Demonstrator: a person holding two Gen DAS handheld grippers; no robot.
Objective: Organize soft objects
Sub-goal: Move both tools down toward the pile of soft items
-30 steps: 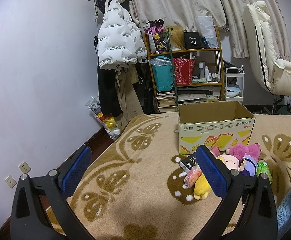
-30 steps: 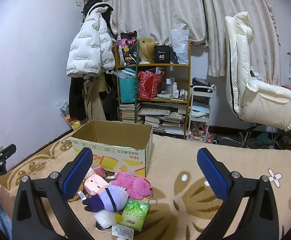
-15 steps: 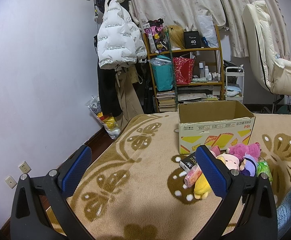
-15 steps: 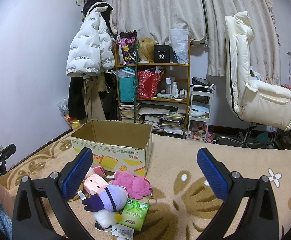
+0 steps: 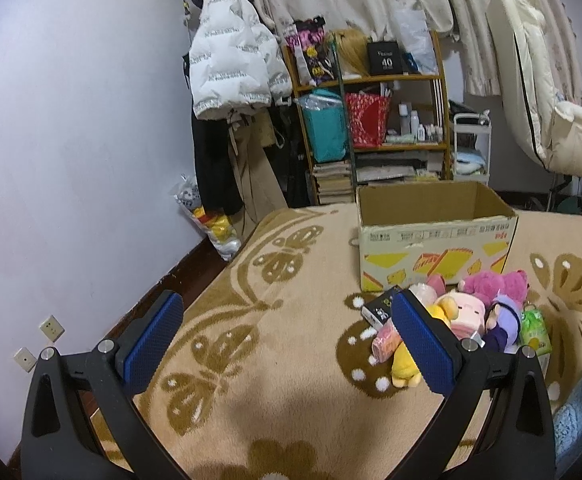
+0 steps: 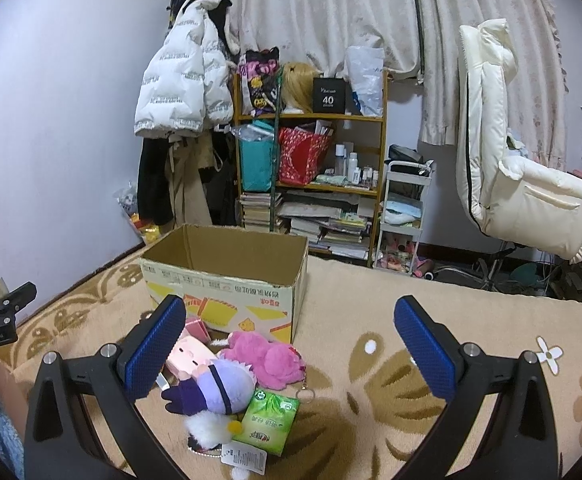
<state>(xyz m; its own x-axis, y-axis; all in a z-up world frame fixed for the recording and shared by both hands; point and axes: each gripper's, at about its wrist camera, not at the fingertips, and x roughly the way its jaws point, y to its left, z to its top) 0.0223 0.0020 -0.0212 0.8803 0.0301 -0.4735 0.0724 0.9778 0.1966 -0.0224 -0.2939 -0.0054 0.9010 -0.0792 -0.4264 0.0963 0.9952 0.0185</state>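
Both your left gripper (image 5: pixel 287 344) and right gripper (image 6: pixel 289 346) hang spread and empty, the cardboard box (image 6: pixel 227 280) just behind the plush pile: grab the purple plush (image 6: pixel 215 386) sloppily and its keyring drags the green tissue pack (image 6: pixel 271 420) along.
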